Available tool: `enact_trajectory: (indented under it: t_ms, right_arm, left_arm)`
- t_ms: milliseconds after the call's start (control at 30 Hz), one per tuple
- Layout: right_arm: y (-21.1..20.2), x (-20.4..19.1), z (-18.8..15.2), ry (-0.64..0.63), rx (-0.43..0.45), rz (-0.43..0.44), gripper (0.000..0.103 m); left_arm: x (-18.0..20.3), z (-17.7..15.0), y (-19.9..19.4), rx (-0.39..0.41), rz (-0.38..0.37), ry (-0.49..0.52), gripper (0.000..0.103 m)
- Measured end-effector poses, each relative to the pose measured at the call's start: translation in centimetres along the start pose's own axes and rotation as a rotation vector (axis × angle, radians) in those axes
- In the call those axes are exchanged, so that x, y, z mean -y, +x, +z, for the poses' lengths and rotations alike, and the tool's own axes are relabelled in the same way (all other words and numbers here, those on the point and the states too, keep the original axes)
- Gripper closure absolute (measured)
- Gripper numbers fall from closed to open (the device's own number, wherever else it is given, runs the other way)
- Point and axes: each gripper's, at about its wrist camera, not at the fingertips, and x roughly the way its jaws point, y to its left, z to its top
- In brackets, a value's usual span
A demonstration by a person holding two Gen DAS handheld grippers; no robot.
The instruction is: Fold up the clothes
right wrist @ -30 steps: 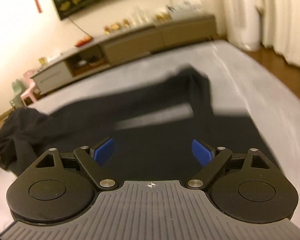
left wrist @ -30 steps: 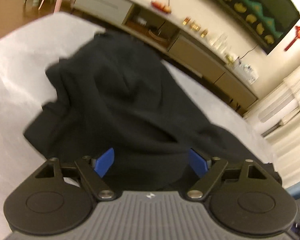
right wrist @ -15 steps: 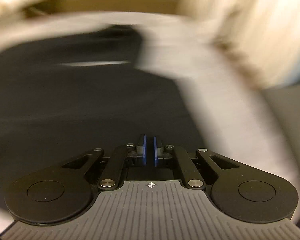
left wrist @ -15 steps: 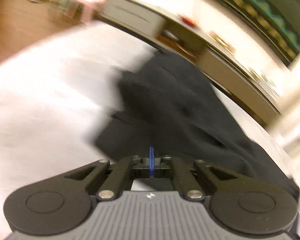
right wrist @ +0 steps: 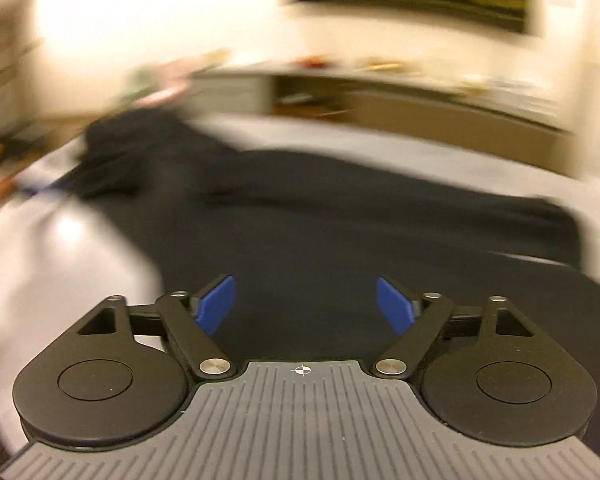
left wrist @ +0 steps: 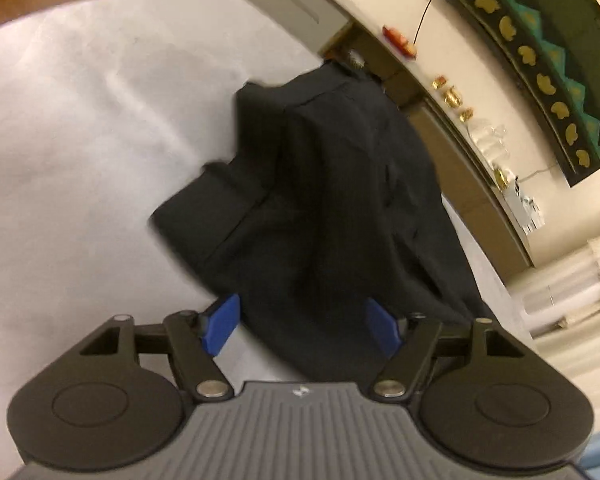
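**Left wrist view and right wrist view: black garment on a pale cloth, both grippers released**

Left wrist view: the left gripper [left wrist: 302,322] has its jaws spread wide, and its blue pads [left wrist: 220,322] hold nothing. A black garment [left wrist: 320,200] lies on a pale grey-white cloth [left wrist: 80,120] that covers the work surface. Its long axis runs from the gap between the pads up and away toward the far edge of the surface, leaning slightly right. Its far end is bunched into a raised heap; a flatter folded flap juts out to the left at mid-length. The near end of the fabric lies between the pads, whether touching them cannot be told. Beyond the surface stands a long low cabinet [left wrist: 460,168] with small gold items on top; its open shelf [left wrist: 352,56] holds things too blurred to name.

Right wrist view (motion-blurred): the right gripper [right wrist: 306,306] is likewise released, its pads [right wrist: 396,306] wide apart above the garment [right wrist: 320,220]. Here the dark fabric stretches across the frame from left to right, with the heaped end at far left.
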Motion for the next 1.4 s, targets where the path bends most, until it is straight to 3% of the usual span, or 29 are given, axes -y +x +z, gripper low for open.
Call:
enact_trajectory:
  t_ms: [67, 100, 133, 167, 200, 233, 333, 400, 500, 567, 633, 700, 767, 833, 933, 1000, 1167, 1267, 1300, 1333, 1367, 1400]
  right_arm:
    - [2.1, -3.5, -0.6, -0.137, -0.036, 0.058, 0.019]
    - [2.9, -5.2, -0.9, -0.203, -0.051, 0.069, 0.022]
    - [3.5, -5.7, -1.1, -0.218, -0.057, 0.062, 0.042]
    - [3.9, -6.0, -1.3, -0.226, -0.066, 0.052, 0.068]
    - [3.7, -5.5, -1.0, -0.204, -0.085, 0.031, 0.091]
    - [3.4, -5.0, -0.7, -0.181, -0.099, 0.016, 0.103]
    - [-0.3, -2.7, -0.4, -0.113, -0.049, 0.061, 0.103]
    - [-2.4, -2.2, -1.0, -0.141, -0.026, 0.174, 0.103]
    - [-2.5, -2.1, -2.5, -0.189, -0.101, 0.237, 0.102]
    - [-3.0, -1.7, -2.6, -0.173, -0.115, 0.280, 0.083]
    - [-4.3, -0.3, -1.7, -0.100, -0.073, 0.330, 0.070]
    - [-5.6, 2.0, -0.7, 0.002, -0.012, 0.348, 0.060]
    - [-6.1, 4.7, -0.4, 0.105, 0.008, 0.244, 0.048]
    - [-6.5, 7.8, -0.9, 0.236, -0.001, 0.091, 0.047]
    - [-7.9, 15.1, -3.2, 0.573, -0.046, -0.210, 0.047]
    - [-10.3, 19.4, -5.4, 0.758, -0.022, -0.334, 0.047]
    - [-14.1, 23.5, -10.5, 0.875, -0.027, -0.522, 0.041]
    - [-13.9, 24.0, -12.8, 0.916, -0.039, -0.470, 0.040]
    - [-13.3, 23.7, -12.6, 0.896, -0.036, -0.454, 0.041]
    - [-12.6, 23.6, -12.5, 0.881, -0.036, -0.435, 0.066]
    - [-11.7, 23.8, -12.5, 0.883, -0.049, -0.401, 0.087]
    - [-11.0, 23.9, -12.4, 0.880, -0.060, -0.375, 0.102]
  left_arm:
    - [1.0, 0.3, 1.0, 0.023, 0.011, 0.033, 0.024]
    - [1.2, 0.5, 1.3, 0.029, 0.015, 0.062, 0.037]
    - [1.3, 0.8, 1.5, 0.032, 0.022, 0.086, 0.100]
    - [1.0, 1.4, 1.6, 0.025, 0.038, 0.095, 0.094]
    - [0.5, 2.1, 1.2, 0.032, 0.044, 0.089, 0.100]
    - [-0.3, 3.0, -0.4, 0.073, 0.021, 0.044, 0.100]
    - [-2.7, 5.0, -4.6, 0.178, -0.029, -0.070, 0.100]
    - [-4.2, 4.8, -6.4, 0.197, 0.009, -0.130, 0.098]
    - [-5.6, 3.6, -6.4, 0.090, 0.039, -0.140, 0.090]
    - [-5.8, 3.3, -7.4, 0.123, 0.067, -0.151, 0.085]
    - [-5.9, 3.6, -8.6, 0.168, 0.074, -0.153, 0.063]
    - [-6.0, 3.4, -8.9, 0.174, 0.071, -0.153, 0.056]
    - [-5.6, 3.3, -7.8, 0.128, 0.072, -0.142, 0.056]
    - [-5.0, 3.1, -6.3, 0.073, 0.075, -0.121, 0.051]
    - [-4.2, 2.6, -4.3, 0.022, 0.088, -0.057, 0.048]
    - [-3.7, 2.5, -3.4, 0.014, 0.113, -0.035, 0.046]
    - [-2.5, 2.9, -1.9, 0.035, 0.138, -0.019, 0.044]
    - [-1.9, 2.7, -1.0, 0.035, 0.114, -0.011, 0.052]
    - [-1.7, 2.7, -0.6, 0.032, 0.109, -0.005, 0.084]
    - [-1.6, 2.5, -0.3, 0.032, 0.113, -0.004, 0.100]
    - [-1.6, 2.4, 0.0, 0.032, 0.116, -0.003, 0.102]
    - [-1.5, 2.3, 0.2, 0.035, 0.121, 0.001, 0.103]
